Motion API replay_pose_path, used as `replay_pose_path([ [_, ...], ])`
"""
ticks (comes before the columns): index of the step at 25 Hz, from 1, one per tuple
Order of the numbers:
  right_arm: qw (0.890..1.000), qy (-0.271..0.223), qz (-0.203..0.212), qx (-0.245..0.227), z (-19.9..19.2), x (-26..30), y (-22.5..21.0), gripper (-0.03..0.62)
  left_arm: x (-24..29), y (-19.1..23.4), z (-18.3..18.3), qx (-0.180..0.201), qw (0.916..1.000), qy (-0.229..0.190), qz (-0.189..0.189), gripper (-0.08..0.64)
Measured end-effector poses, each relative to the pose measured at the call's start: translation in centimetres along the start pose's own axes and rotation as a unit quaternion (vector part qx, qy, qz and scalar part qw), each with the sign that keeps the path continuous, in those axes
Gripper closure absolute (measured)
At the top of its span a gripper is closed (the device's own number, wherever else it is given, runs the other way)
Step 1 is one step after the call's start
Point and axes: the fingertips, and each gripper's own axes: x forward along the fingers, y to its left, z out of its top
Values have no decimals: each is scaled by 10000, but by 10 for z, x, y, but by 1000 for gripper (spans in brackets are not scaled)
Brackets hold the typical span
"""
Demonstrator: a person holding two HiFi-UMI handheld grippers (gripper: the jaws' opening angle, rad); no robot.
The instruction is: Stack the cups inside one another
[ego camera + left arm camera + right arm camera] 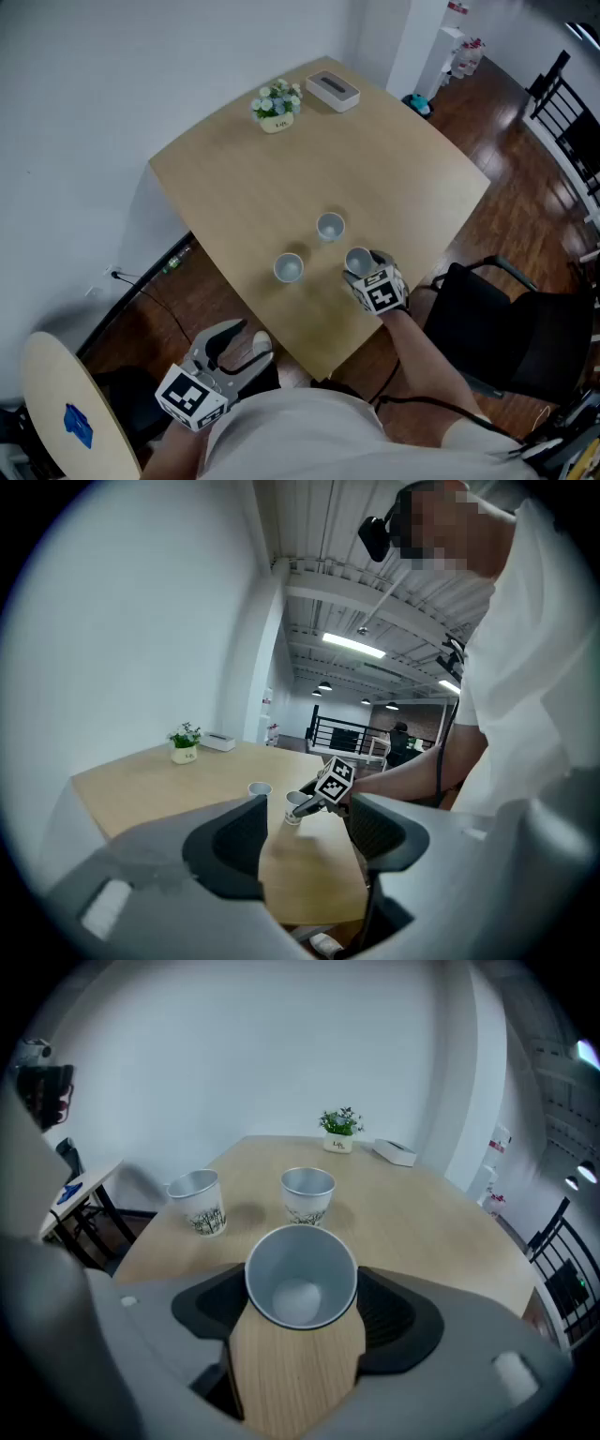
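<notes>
Three white paper cups with dark print are on the light wooden table. Two stand upright: one mid-table and one nearer the front-left edge. My right gripper is shut on the third cup, which tilts with its mouth toward the camera. In the left gripper view that held cup sits beside a standing cup. My left gripper hangs open and empty below the table's near edge.
A small potted plant and a white box stand at the table's far corner. To the right of the table is a black chair. A round side table stands at the lower left, with cables on the floor.
</notes>
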Motion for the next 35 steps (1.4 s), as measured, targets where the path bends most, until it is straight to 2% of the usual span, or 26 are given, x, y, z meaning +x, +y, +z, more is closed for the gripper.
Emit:
replay_pose_path([
  [5,9996,-249,-45,130,32,-25,0,230,3,39,9,97,9997,47,-210,268],
  [10,9965,-780,-236,196,95,-53,-1,230,11,62,15,191,9976,-32,-668,268],
  [16,9923,-1120,-427,304,142,-43,0,230,8,82,21,277,9948,-84,-975,268],
  [22,9923,-1041,-544,393,153,-6,-10,230,-9,108,11,175,9957,32,-913,268],
  [27,9930,-890,-604,486,145,23,-14,227,-19,125,1,72,9966,111,-813,268],
  [35,9936,-783,-674,460,141,24,0,212,-16,140,3,88,9953,37,-963,268],
])
